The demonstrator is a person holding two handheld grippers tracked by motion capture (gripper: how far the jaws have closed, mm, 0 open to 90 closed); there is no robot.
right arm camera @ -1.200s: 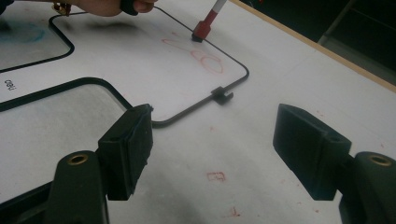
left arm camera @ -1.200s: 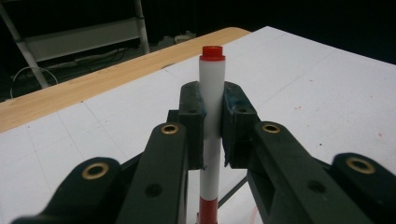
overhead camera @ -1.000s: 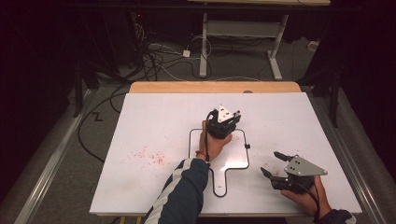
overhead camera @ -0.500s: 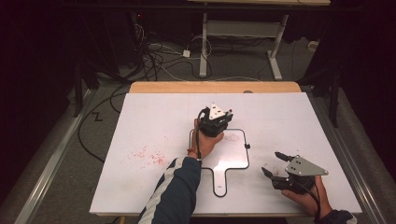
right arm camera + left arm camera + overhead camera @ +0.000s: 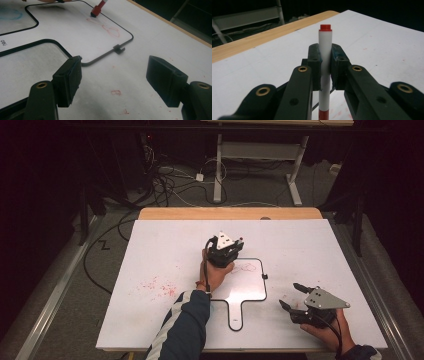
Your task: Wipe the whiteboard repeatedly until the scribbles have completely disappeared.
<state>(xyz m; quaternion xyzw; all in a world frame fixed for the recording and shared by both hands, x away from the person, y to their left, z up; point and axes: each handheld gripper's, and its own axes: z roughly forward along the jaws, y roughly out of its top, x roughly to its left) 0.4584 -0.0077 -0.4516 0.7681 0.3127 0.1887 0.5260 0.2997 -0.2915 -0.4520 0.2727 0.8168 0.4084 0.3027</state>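
Red specks (image 5: 155, 287) dot the white tabletop (image 5: 165, 245) at the left. The left tool (image 5: 226, 251) pinches a red-capped marker (image 5: 325, 67), its tip on the small whiteboard (image 5: 250, 287) beside red scribbles (image 5: 106, 27). The right tool (image 5: 295, 297), jaws spread, hovers near the board's right edge.

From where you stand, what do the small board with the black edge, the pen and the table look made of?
The small board looks like a glossy dry-erase panel in a black rim, probably plastic: red ink sits on it. The pen, shut in the left claw, looks like smooth white plastic with a red end. The table has a matte white top and a bare strip at its far edge that looks like wood.
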